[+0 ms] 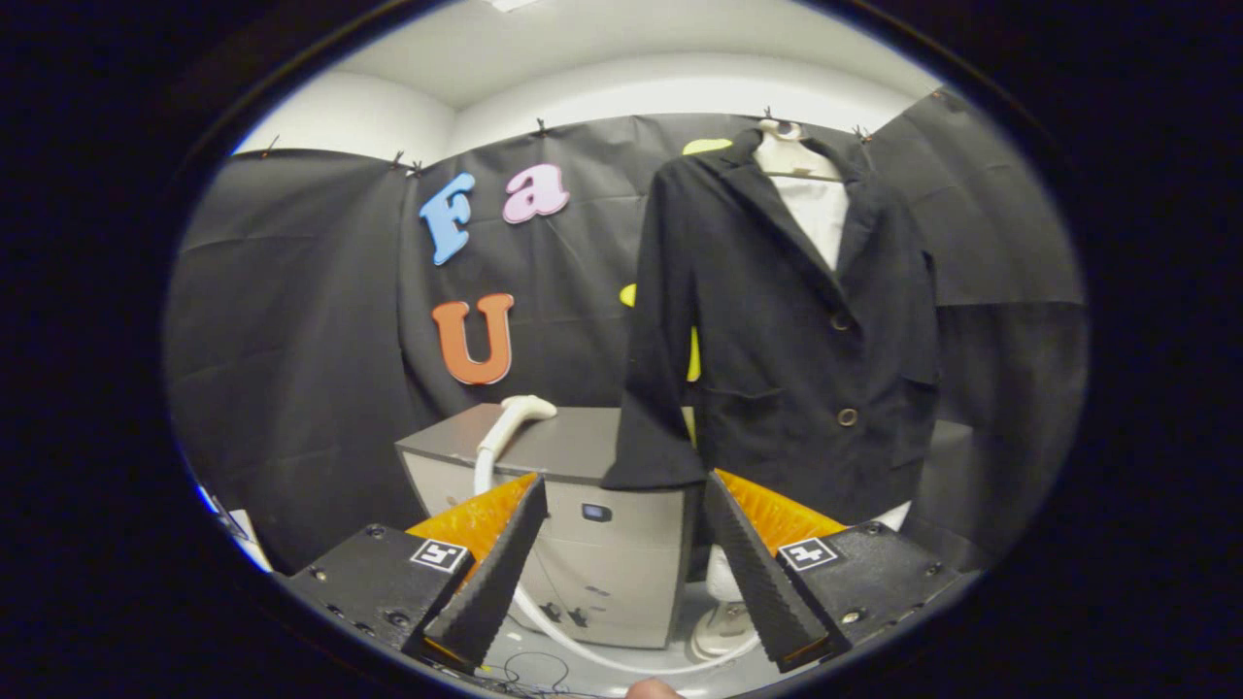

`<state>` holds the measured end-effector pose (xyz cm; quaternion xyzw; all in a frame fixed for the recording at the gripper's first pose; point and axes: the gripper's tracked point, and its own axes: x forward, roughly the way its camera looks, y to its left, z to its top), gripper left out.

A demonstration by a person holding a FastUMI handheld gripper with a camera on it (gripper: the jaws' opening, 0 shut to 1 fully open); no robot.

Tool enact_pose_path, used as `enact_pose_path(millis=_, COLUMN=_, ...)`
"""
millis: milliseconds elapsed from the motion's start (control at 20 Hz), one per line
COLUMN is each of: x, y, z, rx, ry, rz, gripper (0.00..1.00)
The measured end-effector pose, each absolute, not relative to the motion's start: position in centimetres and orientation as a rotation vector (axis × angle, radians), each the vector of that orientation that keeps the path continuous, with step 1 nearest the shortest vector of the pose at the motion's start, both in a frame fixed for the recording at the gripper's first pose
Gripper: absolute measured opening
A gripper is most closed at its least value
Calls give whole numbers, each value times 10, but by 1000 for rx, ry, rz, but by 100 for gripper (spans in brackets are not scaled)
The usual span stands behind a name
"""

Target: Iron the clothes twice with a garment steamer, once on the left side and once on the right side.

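A black jacket [796, 320] hangs on a white hanger [791, 155] over a white shirt [821, 214], beyond and above my right finger. The white steamer head [515, 417] lies on top of a grey cabinet [583, 515], just beyond my left finger. Its white hose [573, 641] drops down the cabinet's front and loops along the floor to a white base [723, 626] under the jacket. My gripper [621, 485] is open, with nothing between its fingers, and it is still some way from the steamer head.
Black cloth walls close the booth behind and to both sides. A thin dark cable [534, 670] lies on the floor below my fingers. A fingertip [653, 689] of a person shows beneath the gripper.
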<state>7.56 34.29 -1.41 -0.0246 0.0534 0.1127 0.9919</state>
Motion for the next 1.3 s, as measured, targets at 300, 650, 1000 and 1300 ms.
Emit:
enact_pose_path(millis=300, x=121, y=437, z=-19, rx=-61, ry=163, rz=326, gripper=100)
enact_pose_path(millis=650, x=204, y=507, z=-58, rx=-90, ry=234, rz=397, gripper=100)
enact_pose_path(millis=1000, x=321, y=554, z=-85, rx=-136, ry=327, rz=355, gripper=99)
enact_pose_path(millis=1300, x=377, y=566, z=-126, rx=-83, ry=545, rz=295, gripper=94)
